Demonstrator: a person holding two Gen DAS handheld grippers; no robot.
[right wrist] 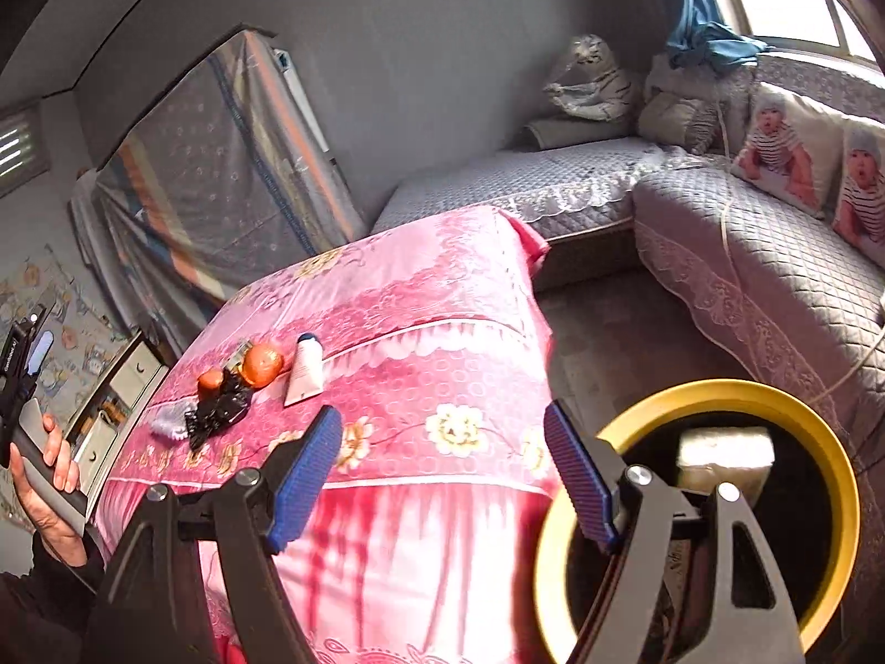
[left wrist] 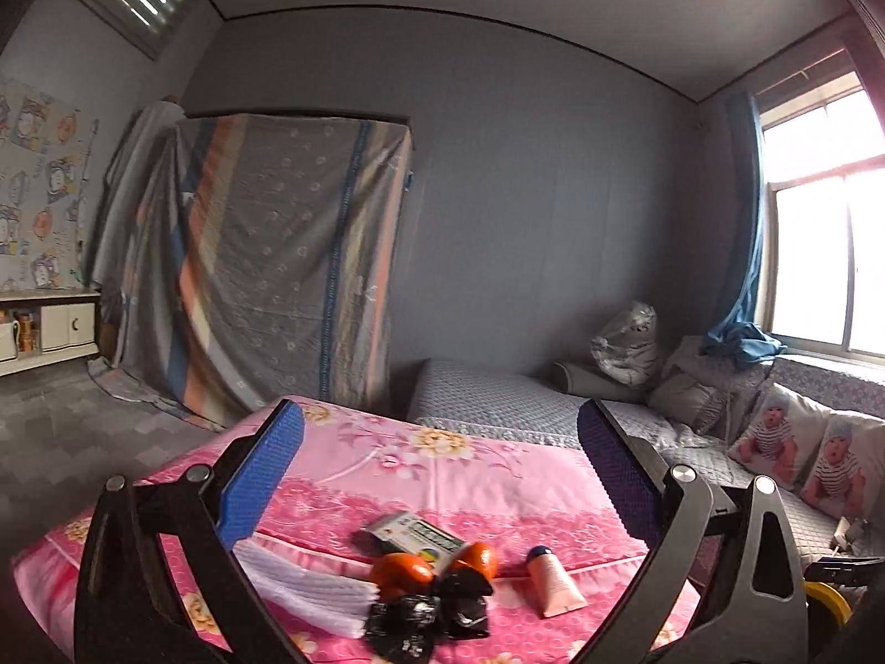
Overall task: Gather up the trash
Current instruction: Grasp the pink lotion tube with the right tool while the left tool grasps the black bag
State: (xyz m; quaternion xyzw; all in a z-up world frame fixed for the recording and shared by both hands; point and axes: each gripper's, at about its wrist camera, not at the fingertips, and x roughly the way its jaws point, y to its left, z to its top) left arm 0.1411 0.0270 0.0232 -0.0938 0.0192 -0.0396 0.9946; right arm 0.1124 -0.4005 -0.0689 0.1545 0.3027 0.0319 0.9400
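— Two grippers, both with nothing between the blue pads. The left gripper [left wrist: 440,476] hangs above the table with its jaws spread wide; the right gripper [right wrist: 442,478] sits off the table's near corner, jaws equally far apart, one pad over the pink cloth and the other over the bin.

— Where is the trash?

— Clustered on the pink floral tablecloth [left wrist: 498,476]. Crumpled black wrappers [left wrist: 428,617] lie at the near edge of the group, touching a stack of white tissues [left wrist: 310,589] on their left. Just behind the wrappers are two tangerines [left wrist: 399,572], one on each side, and a small green-and-white box [left wrist: 417,534] lies behind the fruit. A pink tube with a dark blue cap [left wrist: 553,581] lies to the right, close to the fruit but apart from it.

— And from the right wrist?

— Same cluster, farther off: black wrappers [right wrist: 218,409], tissues [right wrist: 166,423], the larger tangerine [right wrist: 263,365], the tube [right wrist: 306,369] with its cap pointing away.

— The bin?

— A yellow-rimmed trash bin [right wrist: 829,476] stands on the floor just beside the table's corner, dark inside, with a pale blocky item [right wrist: 724,456] lying in it; I cannot tell what it is. A hand [right wrist: 50,476] grips the left gripper's handle at the frame's left edge. A grey quilted sofa [right wrist: 719,232] runs behind.
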